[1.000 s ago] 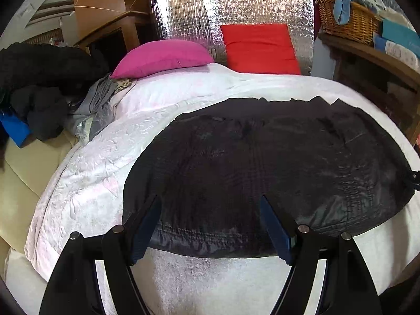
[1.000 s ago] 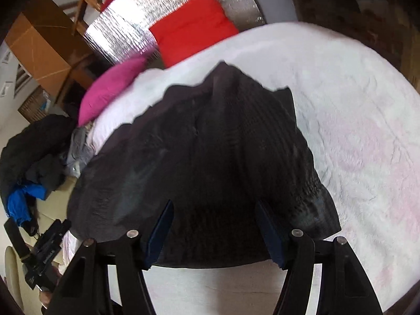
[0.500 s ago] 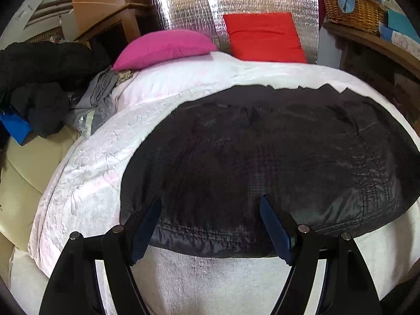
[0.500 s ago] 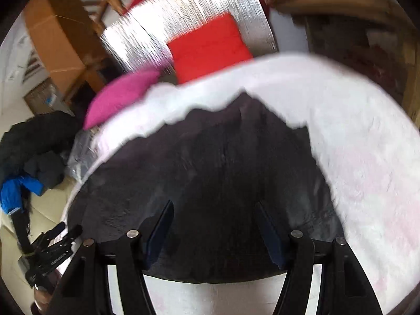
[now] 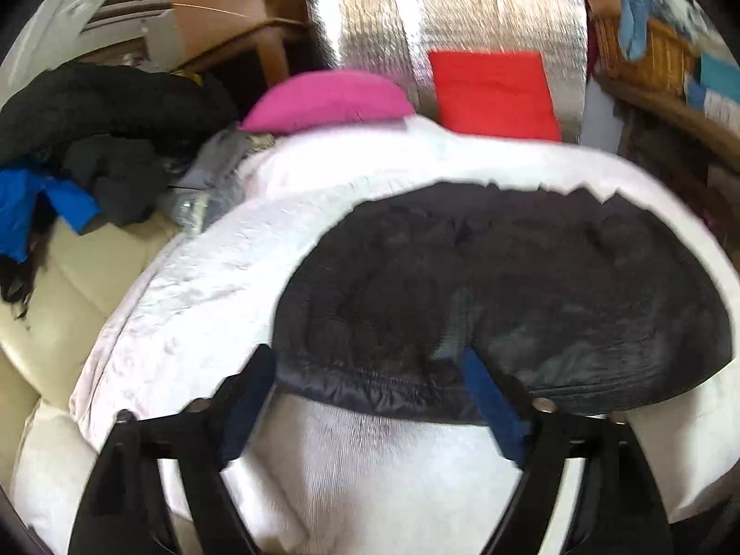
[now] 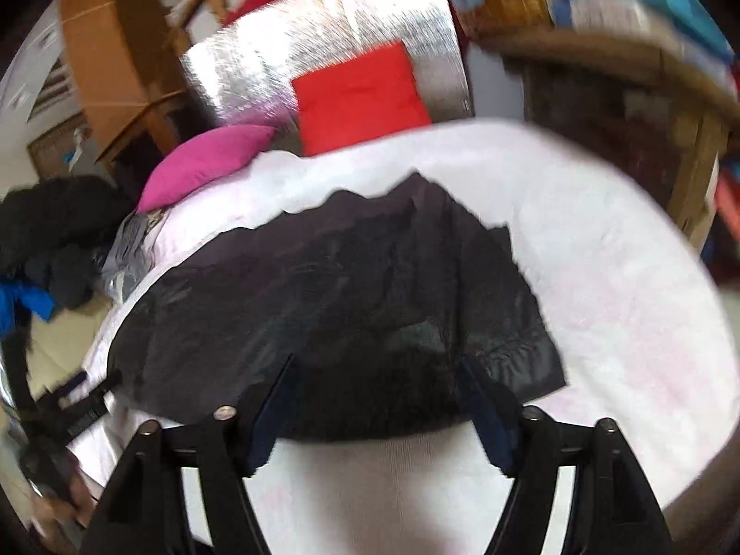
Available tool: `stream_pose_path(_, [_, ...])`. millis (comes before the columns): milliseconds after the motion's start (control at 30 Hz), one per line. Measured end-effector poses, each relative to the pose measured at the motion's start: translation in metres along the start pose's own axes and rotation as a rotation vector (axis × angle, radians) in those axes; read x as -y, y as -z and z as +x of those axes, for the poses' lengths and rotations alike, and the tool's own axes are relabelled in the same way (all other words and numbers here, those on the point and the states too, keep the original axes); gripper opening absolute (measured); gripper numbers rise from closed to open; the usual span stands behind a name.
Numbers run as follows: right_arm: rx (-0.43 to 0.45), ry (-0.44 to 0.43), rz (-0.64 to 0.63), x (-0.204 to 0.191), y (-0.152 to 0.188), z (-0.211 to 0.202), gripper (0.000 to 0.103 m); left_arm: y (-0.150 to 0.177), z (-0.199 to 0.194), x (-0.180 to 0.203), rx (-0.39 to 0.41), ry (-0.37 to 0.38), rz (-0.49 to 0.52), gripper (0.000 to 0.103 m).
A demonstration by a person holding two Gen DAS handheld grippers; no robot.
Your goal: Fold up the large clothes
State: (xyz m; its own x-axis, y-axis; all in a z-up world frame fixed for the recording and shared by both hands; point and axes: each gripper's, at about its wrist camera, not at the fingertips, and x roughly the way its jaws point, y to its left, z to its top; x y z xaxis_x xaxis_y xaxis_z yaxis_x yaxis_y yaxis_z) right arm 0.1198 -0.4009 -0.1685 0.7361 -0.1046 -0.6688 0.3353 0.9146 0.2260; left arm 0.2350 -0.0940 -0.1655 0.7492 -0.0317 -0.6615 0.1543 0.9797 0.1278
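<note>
**mossy_k:** So what's moved in the last second? The black garment [image 5: 499, 286] lies spread on the white bedspread [image 5: 194, 305], near hem toward the cameras, same spot as before.

**dru_77:** The cloth basically hasn't budged. The cameras have. The left gripper [image 5: 370, 374] has slid left along the hem, so its left finger now sits at the garment's left corner and its right finger overlaps the hem. The right gripper [image 6: 377, 384] has swung round and come in, both fingertips now over the near edge. Both views are smeared with motion blur.

**mossy_k:** Meaning for the fold?

**dru_77:** My guess is that they're lining up on the near edge, one per side, for a pinch. Whether this piece already has a fold in it, can't tell; it's a wide, flattish slab either way.

**mossy_k:** Jaws?

**dru_77:** Both spread wide, nothing between them. Both are held low, pointing toward the pink pillow [image 5: 328, 101] and red cushion [image 6: 360, 97] at the far end.
</note>
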Motion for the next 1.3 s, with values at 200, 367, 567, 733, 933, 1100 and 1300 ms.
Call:
stream_pose_path(200, [0.071,0.032,-0.112,-0.039,0.016,-0.071,0.077,-0.009,-0.087,-0.009,0.111,-0.026,-0.028,0.093])
stream_pose_path(367, [0.199,0.074,-0.176,-0.067,0.021,-0.145,0.078,-0.012,-0.157,-0.021,0.218,-0.072,-0.062,0.101])
stream_pose_path(567, [0.288,0.068,-0.172,-0.082,0.021,-0.21,0.079,-0.006,-0.22,-0.032,0.287,-0.117,-0.066,0.101])
stream_pose_path(733, [0.326,0.062,-0.176,-0.095,0.031,-0.247,0.08,0.006,-0.261,-0.041,0.324,-0.111,-0.075,0.101])
stream_pose_path(933, [0.321,0.042,-0.164,-0.108,0.046,-0.265,0.08,0.018,-0.296,-0.055,0.362,-0.112,-0.097,0.101])
stream_pose_path(1100, [0.32,0.033,-0.135,-0.115,0.058,-0.275,0.08,0.024,-0.313,-0.072,0.389,-0.11,-0.138,0.102])
stream_pose_path(1300, [0.333,0.037,-0.13,-0.122,0.064,-0.284,0.08,0.03,-0.328,-0.081,0.415,-0.119,-0.152,0.102])
